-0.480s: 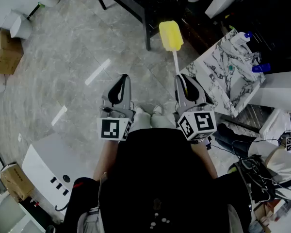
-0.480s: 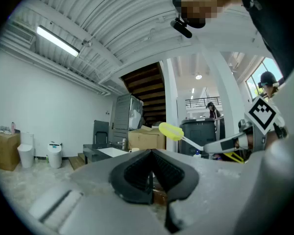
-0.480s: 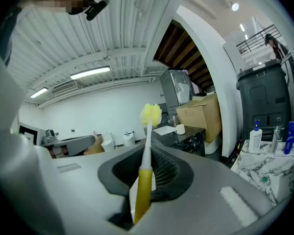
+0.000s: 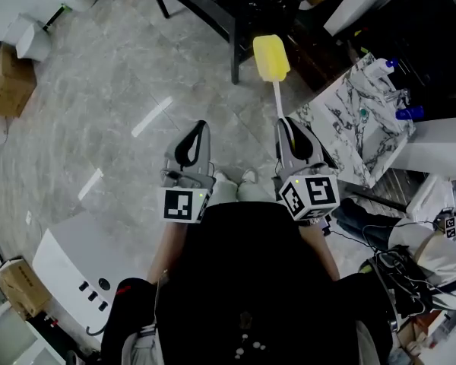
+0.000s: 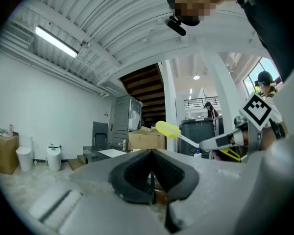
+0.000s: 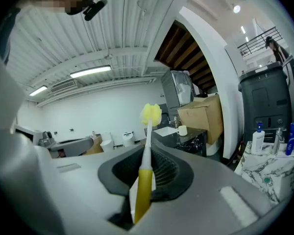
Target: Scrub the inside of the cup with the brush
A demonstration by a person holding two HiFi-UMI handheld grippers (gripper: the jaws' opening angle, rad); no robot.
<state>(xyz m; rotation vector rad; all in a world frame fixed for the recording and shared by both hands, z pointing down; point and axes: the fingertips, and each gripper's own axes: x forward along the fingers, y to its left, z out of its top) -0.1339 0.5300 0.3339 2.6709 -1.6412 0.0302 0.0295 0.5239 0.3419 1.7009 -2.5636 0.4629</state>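
Brush [image 4: 271,58] points forward, handle clamped in right gripper [image 4: 284,125]; left gripper [image 4: 201,128] closed empty

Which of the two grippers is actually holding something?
The right gripper: its jaws clamp the yellow brush by the handle. The left gripper is shut on nothing.

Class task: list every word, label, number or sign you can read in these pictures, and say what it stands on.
No legible text anywhere.
Left gripper and right gripper: black-and-white square marker patterns, not words.
White pump bottle on the marble-patterned table: label too small to read.
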